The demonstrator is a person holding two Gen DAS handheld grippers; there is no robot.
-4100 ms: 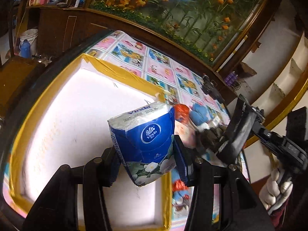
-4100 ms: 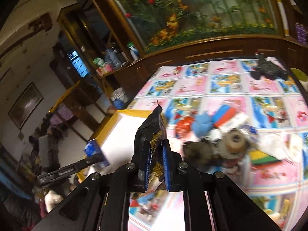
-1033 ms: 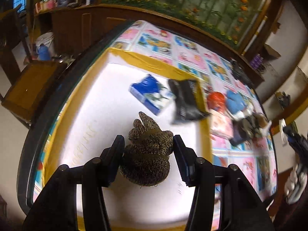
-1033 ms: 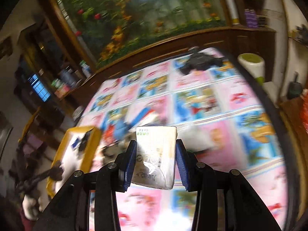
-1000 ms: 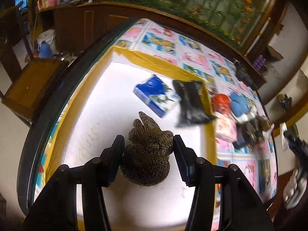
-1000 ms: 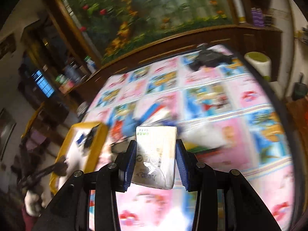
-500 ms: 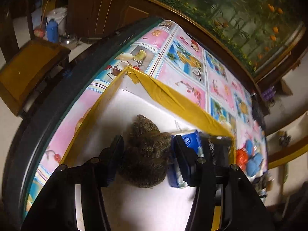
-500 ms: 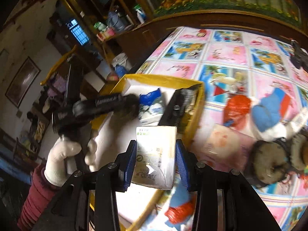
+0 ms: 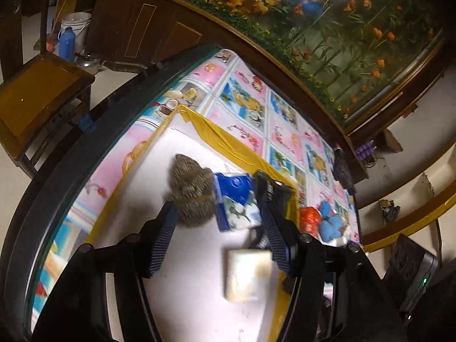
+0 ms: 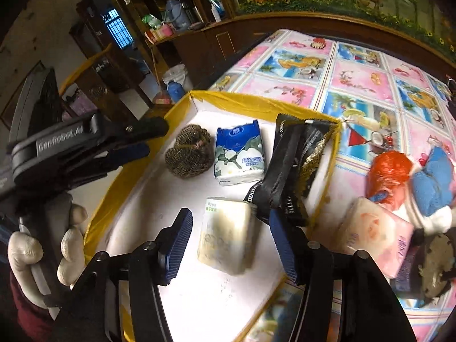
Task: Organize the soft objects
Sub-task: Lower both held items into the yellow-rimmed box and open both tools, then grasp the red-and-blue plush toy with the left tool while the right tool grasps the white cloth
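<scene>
Right gripper [image 10: 230, 245] spread wide, cream tissue pack [image 10: 226, 238] loose between its fingers — left gripper [image 9: 218, 239] gaping too; a careless pull-back could drag that pack sideways.

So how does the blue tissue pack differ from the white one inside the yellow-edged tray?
The blue tissue pack is blue on top with white flowers; the white tissue pack is pale with faint print. The blue one lies in a row between the brown knitted bundle and the black packet; the white one sits alone, between the open right gripper fingers. Both rest flat in the tray.
</scene>
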